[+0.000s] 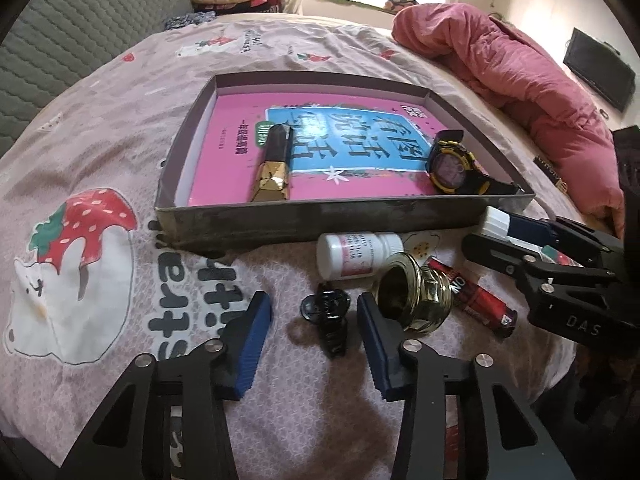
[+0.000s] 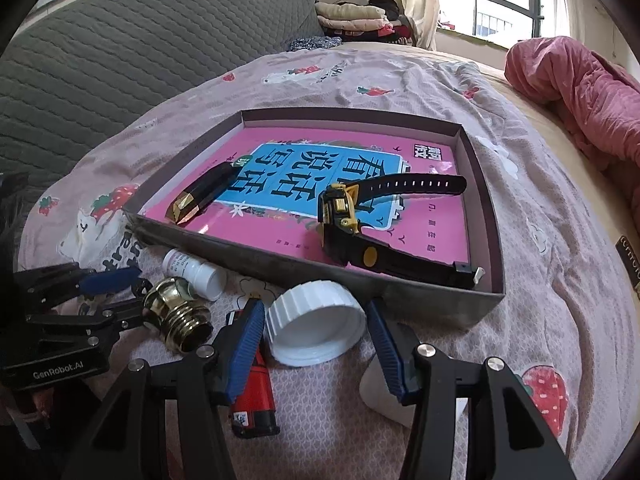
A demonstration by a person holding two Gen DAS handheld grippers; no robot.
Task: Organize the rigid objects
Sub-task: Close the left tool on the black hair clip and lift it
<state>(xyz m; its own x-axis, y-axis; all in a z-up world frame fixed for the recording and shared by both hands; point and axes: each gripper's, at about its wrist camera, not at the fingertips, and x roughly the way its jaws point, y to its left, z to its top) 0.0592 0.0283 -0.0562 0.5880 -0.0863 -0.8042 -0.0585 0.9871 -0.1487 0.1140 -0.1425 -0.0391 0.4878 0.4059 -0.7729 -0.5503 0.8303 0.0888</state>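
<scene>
A shallow cardboard tray (image 1: pixel 304 216) (image 2: pixel 400 288) on the bed holds a pink book, a black-and-gold faceted case (image 1: pixel 274 168) (image 2: pixel 200 196) and a black-and-yellow watch (image 1: pixel 452 164) (image 2: pixel 352 224). In front of it lie a white pill bottle (image 1: pixel 352 254) (image 2: pixel 192 270), a brass fitting (image 1: pixel 416 296) (image 2: pixel 180 316), a red lighter (image 1: pixel 476 300) (image 2: pixel 252 392) and a small black clip (image 1: pixel 326 316). My left gripper (image 1: pixel 314 344) is open with the clip between its fingers. My right gripper (image 2: pixel 316 344) is open around a white cap (image 2: pixel 316 324) (image 1: pixel 496 222).
The pink strawberry-print sheet (image 1: pixel 100 240) covers the bed. A crumpled red duvet (image 1: pixel 520 76) (image 2: pixel 580 84) lies at the right. A grey quilted headboard (image 2: pixel 120 60) and folded clothes (image 2: pixel 352 16) are behind.
</scene>
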